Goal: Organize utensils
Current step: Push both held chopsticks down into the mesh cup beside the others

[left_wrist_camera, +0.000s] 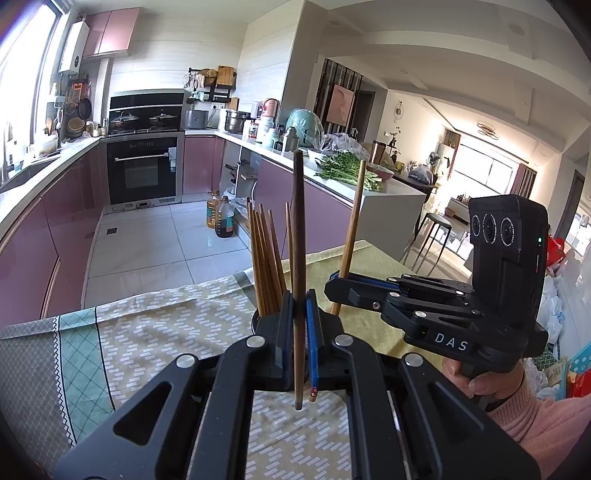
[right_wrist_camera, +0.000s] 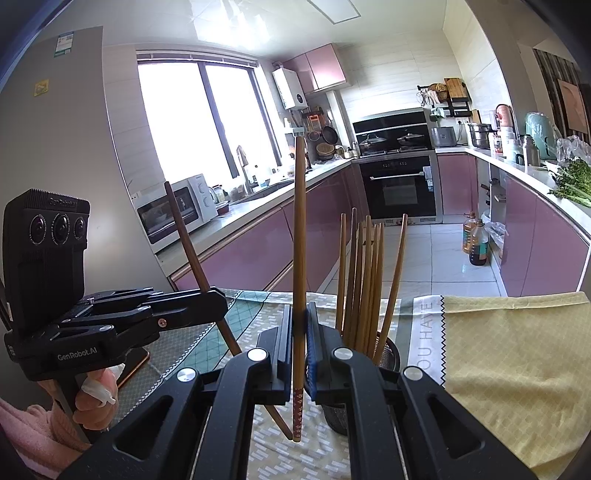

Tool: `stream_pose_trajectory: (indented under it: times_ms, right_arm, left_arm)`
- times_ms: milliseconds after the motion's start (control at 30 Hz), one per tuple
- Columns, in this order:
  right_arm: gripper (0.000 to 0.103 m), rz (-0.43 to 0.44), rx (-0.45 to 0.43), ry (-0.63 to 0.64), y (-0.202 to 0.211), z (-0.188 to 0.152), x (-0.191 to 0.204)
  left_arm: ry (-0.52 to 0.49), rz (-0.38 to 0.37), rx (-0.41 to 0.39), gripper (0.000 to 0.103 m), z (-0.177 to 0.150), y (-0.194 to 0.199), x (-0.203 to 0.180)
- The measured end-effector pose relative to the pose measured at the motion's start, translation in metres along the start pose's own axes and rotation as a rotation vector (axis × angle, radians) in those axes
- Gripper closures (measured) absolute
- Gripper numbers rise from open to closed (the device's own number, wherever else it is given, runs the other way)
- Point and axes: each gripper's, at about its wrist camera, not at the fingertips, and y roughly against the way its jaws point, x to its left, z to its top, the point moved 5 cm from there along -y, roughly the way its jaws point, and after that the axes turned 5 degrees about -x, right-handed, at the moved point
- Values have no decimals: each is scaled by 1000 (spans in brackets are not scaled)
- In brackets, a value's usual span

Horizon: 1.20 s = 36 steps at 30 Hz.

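Clamped low on their shafts at frame centre, the left gripper (left_wrist_camera: 300, 332) pinching a dark brown wooden chopstick (left_wrist_camera: 298, 236) and the right gripper (right_wrist_camera: 300, 332) a lighter flower-tipped chopstick (right_wrist_camera: 300, 236) look light, stiff, slippery, beside the chopstick-filled metal mesh holder (right_wrist_camera: 388, 354).

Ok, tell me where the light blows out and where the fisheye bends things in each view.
Left wrist view: the living-room window at right is blown out, the counter edge bows, and the dark chopstick in the left gripper stays sharp. Right wrist view: the kitchen window is pure white, the ceiling panel glares, and the corners vignette black.
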Motion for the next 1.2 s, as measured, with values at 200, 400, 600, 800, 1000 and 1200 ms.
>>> stream_pose_trajectory:
  times_ms: [200,400,600,800,1000,1200]
  right_arm:
    - [97,0,0,-1,0,0,0]
    - [97,-1,-4,5,1,4,1]
    - [97,-2,-7,8,1,9,2]
    - [97,-1,-7,7,1,9,2]
    - [97,-2,-9,8,1,9,1]
    - [97,-1,-10,8,1,8,1]
  left_arm:
    - [-1,2,-10,96,4,2,-2]
    - [0,3,-14,96,5,3,-1]
    - [-2,3,-15,96,6,3,-1]
    - [-3,3,-18,96,7,3,-1]
    - [-7,4,-24,96,11,3,-2]
    - [-12,3,-29,96,14,4,-4]
